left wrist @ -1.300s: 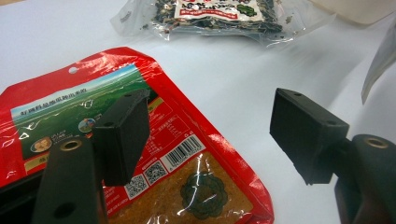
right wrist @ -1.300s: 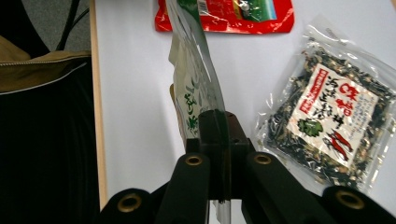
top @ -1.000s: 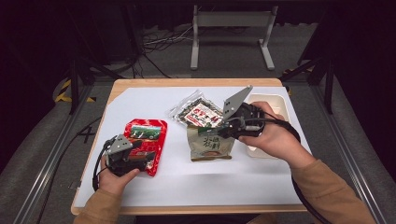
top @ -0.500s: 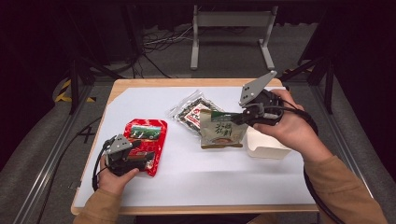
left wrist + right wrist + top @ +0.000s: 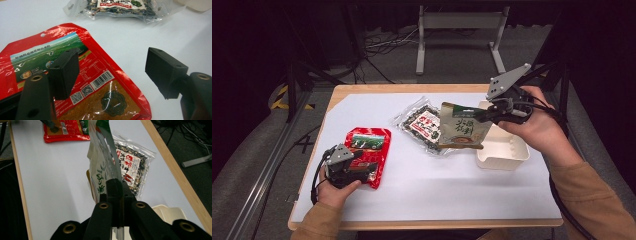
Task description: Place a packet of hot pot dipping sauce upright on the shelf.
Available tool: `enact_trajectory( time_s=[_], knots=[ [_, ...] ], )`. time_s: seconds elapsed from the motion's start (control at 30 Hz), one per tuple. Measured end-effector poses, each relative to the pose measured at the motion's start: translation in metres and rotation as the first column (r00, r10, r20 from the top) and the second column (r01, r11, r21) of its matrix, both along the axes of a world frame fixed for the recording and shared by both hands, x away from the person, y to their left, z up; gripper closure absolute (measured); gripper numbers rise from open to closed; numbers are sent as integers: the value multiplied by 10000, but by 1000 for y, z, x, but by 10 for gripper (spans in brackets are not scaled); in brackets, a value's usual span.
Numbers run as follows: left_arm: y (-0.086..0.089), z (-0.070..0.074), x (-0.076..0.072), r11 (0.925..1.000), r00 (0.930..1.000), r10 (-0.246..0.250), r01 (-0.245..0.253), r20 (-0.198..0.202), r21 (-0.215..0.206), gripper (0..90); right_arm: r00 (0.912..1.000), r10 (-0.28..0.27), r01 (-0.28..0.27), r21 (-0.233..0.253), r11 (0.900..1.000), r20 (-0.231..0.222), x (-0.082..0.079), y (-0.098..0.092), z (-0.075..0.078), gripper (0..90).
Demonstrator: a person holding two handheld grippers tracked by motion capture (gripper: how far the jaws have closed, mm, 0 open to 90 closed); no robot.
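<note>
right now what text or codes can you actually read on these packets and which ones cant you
Green pouch in the right gripper: large Chinese characters, too blurred to quote.
Clear packet: white and red label with Chinese characters, too blurred to quote.
Red packet under the open left gripper: a barcode and two QR codes; its small print is too small to read.

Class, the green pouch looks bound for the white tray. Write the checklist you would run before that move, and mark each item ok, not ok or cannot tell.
1. Right gripper shut on the green pouch: ok, jaws pinch its edge.
2. Pouch lifted off the table: ok.
3. White tray has free room: ok.
4. Clear seaweed bag out of the path: cannot tell, it lies close under the pouch.
5. Left gripper out of the way: ok, open over the red pouch.
</note>
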State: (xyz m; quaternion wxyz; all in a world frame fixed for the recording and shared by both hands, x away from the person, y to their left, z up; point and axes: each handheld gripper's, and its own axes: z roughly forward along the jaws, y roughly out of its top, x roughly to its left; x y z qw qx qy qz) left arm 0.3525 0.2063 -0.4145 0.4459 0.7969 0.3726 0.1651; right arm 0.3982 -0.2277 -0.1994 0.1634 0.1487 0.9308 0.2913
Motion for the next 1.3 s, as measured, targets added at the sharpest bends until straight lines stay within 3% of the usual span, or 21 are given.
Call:
enact_trajectory(
  time_s=[0.47, 1.3],
  knots=[
    [8, 1, -13, 9995, 9992, 323, -325, 248, 62, 283, 9957, -823, 819, 110, 9966, 416, 25, -32, 7, 893],
    [28, -3, -34, 9927, 9926, 1209, -1209, 80, 3, 281, 9803, -1547, 1558, 11, 9878, 1227, 78, -86, 6, 894]
  ],
)
